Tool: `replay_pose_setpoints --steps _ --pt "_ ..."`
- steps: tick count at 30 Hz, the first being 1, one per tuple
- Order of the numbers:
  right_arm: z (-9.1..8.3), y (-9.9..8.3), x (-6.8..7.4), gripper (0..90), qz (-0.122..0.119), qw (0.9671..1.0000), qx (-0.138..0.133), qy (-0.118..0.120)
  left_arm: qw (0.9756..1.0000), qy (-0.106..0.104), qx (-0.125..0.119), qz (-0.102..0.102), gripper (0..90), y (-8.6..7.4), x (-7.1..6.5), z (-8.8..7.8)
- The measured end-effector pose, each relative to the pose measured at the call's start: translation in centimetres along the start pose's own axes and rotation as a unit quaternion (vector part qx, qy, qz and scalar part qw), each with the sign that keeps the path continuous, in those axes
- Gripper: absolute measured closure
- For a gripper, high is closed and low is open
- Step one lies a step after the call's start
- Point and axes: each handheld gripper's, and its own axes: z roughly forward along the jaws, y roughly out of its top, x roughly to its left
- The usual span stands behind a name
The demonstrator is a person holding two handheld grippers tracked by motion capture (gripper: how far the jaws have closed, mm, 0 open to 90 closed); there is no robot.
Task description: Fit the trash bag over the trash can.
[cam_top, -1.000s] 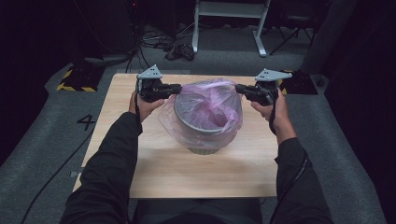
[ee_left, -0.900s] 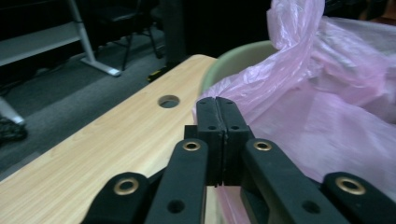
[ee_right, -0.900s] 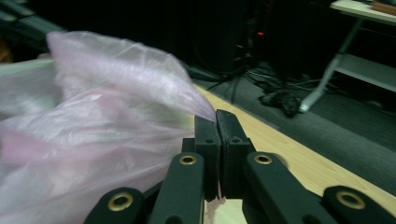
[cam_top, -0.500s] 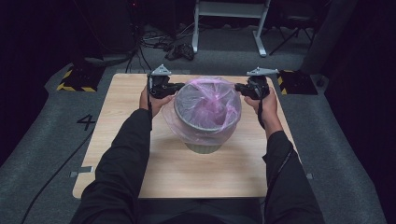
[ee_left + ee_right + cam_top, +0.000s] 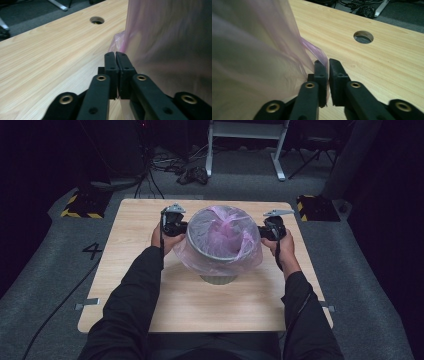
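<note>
A grey metal bin (image 5: 218, 279) stands mid-table with a translucent pink bag (image 5: 222, 227) lining it and folded down over its rim. My left gripper (image 5: 186, 226) is at the bin's left side. In the left gripper view its jaws (image 5: 115, 53) are pressed together on the bag's film (image 5: 170, 50). My right gripper (image 5: 261, 231) is at the bin's right side. Its jaws (image 5: 328, 61) have just been opening: a narrow gap shows, and the bag's edge (image 5: 249, 50) lies in it against one pad.
The bin stands on a light wooden table (image 5: 125, 250) with a round cable hole (image 5: 97, 20) (image 5: 363, 36) near each far corner. Dark floor, cables and a white stand's legs (image 5: 245, 150) lie beyond the far edge.
Both hands have come down and closer to the bin, drawing the bag's edge lower over the rim. The right jaws have parted slightly.
</note>
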Motion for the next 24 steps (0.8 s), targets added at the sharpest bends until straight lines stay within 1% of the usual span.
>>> replay_pose_setpoints --steps 1,2,3,4,5,6,8,9,10,11,13,14,16,18,19,20,21,22,23,24 --pt "-0.1 -0.3 0.1 74.3 -0.008 1.0000 -0.004 -0.001 1.0000 0.008 0.000 0.004 83.3 -0.2 0.0 -0.4" --pt "-0.3 -0.5 0.2 70.0 -0.013 0.9999 -0.008 -0.004 0.9997 0.022 0.003 0.005 77.1 -0.4 0.0 -0.7" --pt "-0.7 -0.6 0.2 67.0 -0.012 0.9998 -0.011 -0.010 0.9995 0.030 0.003 0.003 67.9 -0.5 0.1 -1.1" --pt "-1.1 -0.8 0.2 62.3 -0.015 0.9997 -0.015 -0.016 0.9996 0.028 0.002 -0.002 56.6 -0.7 0.3 -1.7" --pt "-1.5 -0.9 0.2 56.8 -0.019 0.9994 -0.020 -0.018 0.9995 0.032 0.003 -0.007 48.8 -0.8 0.5 -2.2" --pt "-2.0 -1.0 0.2 52.4 -0.022 0.9993 -0.023 -0.022 0.9992 0.040 0.002 -0.008 43.9 -1.0 0.6 -2.8" --pt "-3.1 -1.2 0.1 46.8 -0.032 0.9989 -0.019 -0.027 0.9989 0.045 0.011 -0.010 32.1 -1.3 0.7 -3.9" --pt "-3.7 -1.4 0.1 43.3 -0.039 0.9987 -0.020 -0.027 0.9985 0.054 0.012 -0.004 29.8 -1.5 0.6 -4.5" --pt "-4.2 -1.6 0.1 40.2 -0.048 0.9982 -0.020 -0.030 0.9980 0.061 0.013 0.006 28.8 -1.7 0.5 -5.1" --pt "-4.8 -1.8 0.0 37.3 -0.055 0.9978 -0.018 -0.033 0.9979 0.062 0.013 0.012 27.3 -1.9 0.4 -5.6" --pt "-5.8 -2.3 -0.2 33.4 -0.060 0.9973 -0.019 -0.038 0.9975 0.065 0.012 0.024 25.7 -2.4 0.1 -6.5" --pt "-6.3 -2.5 -0.3 32.2 -0.063 0.9971 -0.019 -0.038 0.9973 0.067 0.013 0.028 25.7 -2.6 0.0 -7.0" --pt "-7.2 -3.0 -0.5 30.2 -0.064 0.9970 -0.024 -0.037 0.9971 0.069 0.006 0.030 24.5 -3.1 -0.3 -7.7" --pt "-7.9 -3.5 -0.6 28.6 -0.072 0.9959 -0.019 -0.051 0.9974 0.064 0.000 0.033 23.7 -3.5 -0.5 -8.4" --pt "-8.2 -3.7 -0.7 27.6 -0.075 0.9957 -0.018 -0.052 0.9973 0.065 -0.002 0.035 23.1 -3.7 -0.7 -8.8" --pt "-8.6 -4.0 -0.6 27.4 -0.082 0.9952 -0.018 -0.050 0.9972 0.065 -0.005 0.036 22.8 -3.9 -0.8 -9.1" --pt "-8.8 -4.2 -0.6 27.4 -0.085 0.9949 -0.018 -0.051 0.9975 0.059 -0.012 0.037 22.8 -4.1 -0.9 -9.5" --pt "-9.2 -4.4 -0.4 27.3 -0.090 0.9944 -0.018 -0.051 0.9974 0.057 -0.015 0.042 22.1 -4.3 -1.1 -9.9" --pt "-9.6 -4.7 -0.1 27.0 -0.097 0.9941 -0.020 -0.045 0.9967 0.063 -0.016 0.049 21.8 -4.5 -1.4 -10.3" --pt "-10.0 -4.8 0.3 26.6 -0.109 0.9928 -0.021 -0.047 0.9966 0.061 -0.020 0.052 21.8 -4.7 -1.5 -10.7"
